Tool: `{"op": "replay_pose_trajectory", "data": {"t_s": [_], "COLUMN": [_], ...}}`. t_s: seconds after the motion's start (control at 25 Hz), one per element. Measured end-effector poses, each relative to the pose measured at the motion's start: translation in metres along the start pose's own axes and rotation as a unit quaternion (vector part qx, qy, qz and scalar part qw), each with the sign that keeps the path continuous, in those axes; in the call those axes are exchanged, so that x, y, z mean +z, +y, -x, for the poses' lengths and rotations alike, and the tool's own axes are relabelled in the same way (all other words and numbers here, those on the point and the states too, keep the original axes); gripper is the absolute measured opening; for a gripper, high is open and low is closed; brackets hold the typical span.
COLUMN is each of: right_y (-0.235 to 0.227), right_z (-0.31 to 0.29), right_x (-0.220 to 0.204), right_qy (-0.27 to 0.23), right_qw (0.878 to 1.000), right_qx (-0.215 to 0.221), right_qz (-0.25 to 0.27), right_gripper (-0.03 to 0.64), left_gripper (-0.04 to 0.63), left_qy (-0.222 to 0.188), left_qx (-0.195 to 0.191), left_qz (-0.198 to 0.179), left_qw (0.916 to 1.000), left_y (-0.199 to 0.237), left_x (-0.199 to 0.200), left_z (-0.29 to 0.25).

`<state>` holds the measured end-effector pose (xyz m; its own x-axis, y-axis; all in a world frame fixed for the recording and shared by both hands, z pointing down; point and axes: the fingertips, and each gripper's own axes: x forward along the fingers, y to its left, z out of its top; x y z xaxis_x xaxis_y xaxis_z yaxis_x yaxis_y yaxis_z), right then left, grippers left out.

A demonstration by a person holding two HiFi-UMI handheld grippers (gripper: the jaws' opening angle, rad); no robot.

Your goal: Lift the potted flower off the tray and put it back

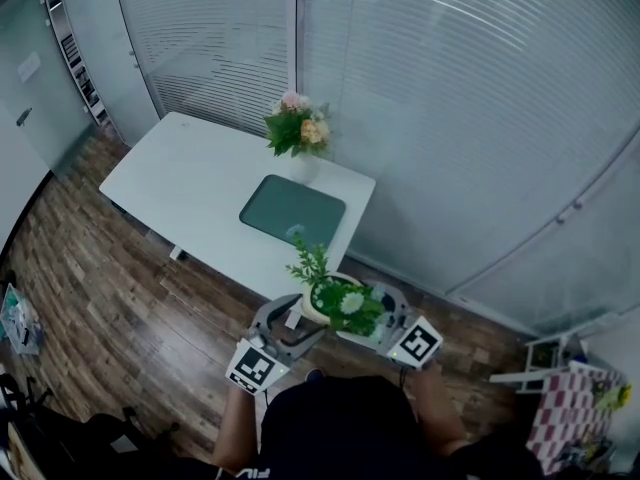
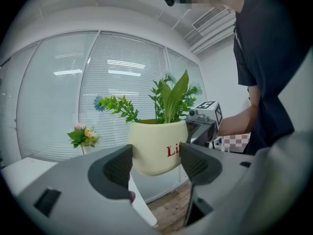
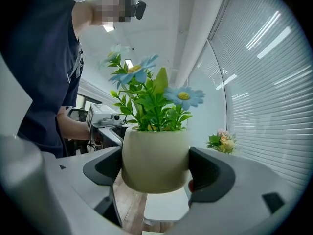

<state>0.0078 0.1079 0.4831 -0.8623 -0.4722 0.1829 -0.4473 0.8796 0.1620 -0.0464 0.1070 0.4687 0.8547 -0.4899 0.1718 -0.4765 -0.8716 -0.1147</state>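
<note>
The lift is done: the potted flower (image 1: pixel 338 302) hangs in the air past the near edge of the table (image 1: pixel 185 183), close to the person's chest and well apart from the tray (image 1: pixel 292 209). The left gripper (image 2: pixel 156 164) and the right gripper (image 3: pixel 155 168) each clamp the pot's sides from opposite ends, pads pressed on it. The tray lies bare near the table's right end, just before a vase of flowers (image 1: pixel 299 134). Setting the pot back on it is what remains

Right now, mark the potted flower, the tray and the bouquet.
potted flower (image 3: pixel 155 163), right gripper view, pot wall
tray (image 1: pixel 285 206), head view, bare middle
bouquet (image 1: pixel 298 128), head view, blooms
</note>
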Motion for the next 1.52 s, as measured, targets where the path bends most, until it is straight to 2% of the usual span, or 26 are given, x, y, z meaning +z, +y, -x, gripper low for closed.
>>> {"op": "replay_pose_trajectory", "data": {"t_s": [0.44,0.6,0.76,0.92,1.12,1.52], "right_y": [0.005,0.004,0.003,0.004,0.001,-0.012], "right_z": [0.01,0.01,0.009,0.01,0.006,0.007], "right_x": [-0.003,0.008,0.007,-0.001,0.001,0.011], "right_qy": [0.011,-0.016,-0.021,0.001,-0.003,-0.054], "right_qw": [1.0,1.0,1.0,1.0,1.0,0.998], "right_qx": [0.014,0.014,0.012,0.013,0.006,-0.014], "right_qz": [-0.007,0.0,-0.003,-0.013,-0.004,-0.019], "right_gripper": [0.397,0.397,0.397,0.397,0.397,0.397], "left_gripper": [0.293,0.293,0.293,0.293,0.293,0.293], "left_qy": [-0.005,-0.011,-0.007,-0.005,-0.011,-0.017], "left_qx": [0.014,0.015,0.013,0.012,0.01,-0.015], "left_qz": [-0.002,-0.003,0.003,0.003,-0.001,0.006], "left_qw": [0.9999,0.9998,0.9999,0.9999,0.9999,0.9997], "left_y": [-0.01,-0.01,-0.009,-0.009,-0.004,0.002], "left_x": [0.006,0.01,0.007,0.006,0.007,0.008], "left_z": [0.001,0.001,0.0,0.0,0.001,-0.013]}}
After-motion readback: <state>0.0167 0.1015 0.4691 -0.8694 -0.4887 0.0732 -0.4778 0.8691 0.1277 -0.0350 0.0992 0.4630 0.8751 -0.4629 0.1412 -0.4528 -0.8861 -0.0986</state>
